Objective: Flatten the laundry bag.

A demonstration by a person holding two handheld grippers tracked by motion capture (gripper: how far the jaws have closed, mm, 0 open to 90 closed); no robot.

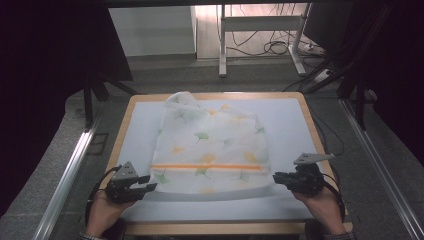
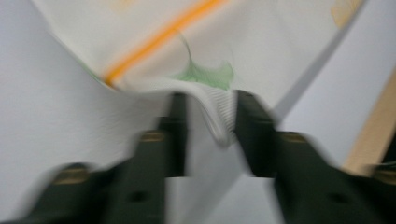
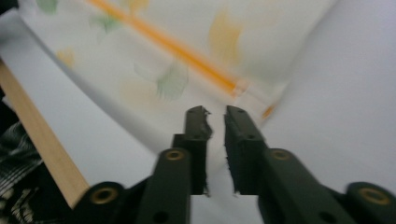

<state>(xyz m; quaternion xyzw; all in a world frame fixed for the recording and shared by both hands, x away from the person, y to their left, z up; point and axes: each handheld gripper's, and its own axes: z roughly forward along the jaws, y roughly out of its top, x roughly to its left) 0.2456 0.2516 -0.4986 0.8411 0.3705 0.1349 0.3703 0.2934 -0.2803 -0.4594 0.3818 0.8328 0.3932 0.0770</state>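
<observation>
— Where's the cloth bag (image 1: 210,150) now?

— Flat on the bench (image 1: 290,120), near edge towards me, orange stripe running across it. My left gripper (image 1: 148,184) sits at its near left corner, my right gripper (image 1: 276,177) at the near right corner.

— Are you holding it?

— No. My left jaws stand apart with the corner's fold loose between them, not pinched. My right jaws are slightly parted, with nothing between them.

— What could go wrong?

— That left fold may catch on a pad as I draw away and drag the corner, rumpling the flattened bag. On the right, a low sweep could nudge the edge askew.
</observation>
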